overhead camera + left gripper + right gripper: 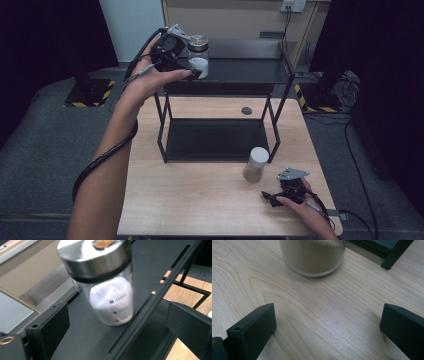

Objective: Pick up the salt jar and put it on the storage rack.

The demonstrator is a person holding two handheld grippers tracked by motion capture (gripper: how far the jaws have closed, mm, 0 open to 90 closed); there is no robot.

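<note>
A glass jar of white powder (pixel 198 59) with a metal lid stands on the top shelf of a black rack (pixel 245 71). My left gripper (pixel 193 69) is up at that shelf with its jaws open. In the left gripper view the jar of white powder (pixel 110 295) stands just beyond the gripper (pixel 117 330), free of both pads. A second jar, of brown powder (pixel 256 165) with a white lid, stands on the wooden table (pixel 200 200) by the rack's front right leg. My right gripper (pixel 268 196) rests open on the table, and the brown jar (pixel 312 257) is ahead of the gripper (pixel 327 325).
The rack's lower shelf (pixel 215 140) sits on the table between its legs. A round black grommet (pixel 246 110) lies in the tabletop behind the rack. Cables (pixel 350 150) trail over the grey floor at the right. Yellow-and-black striped bases (pixel 92 95) stand at the far left.
</note>
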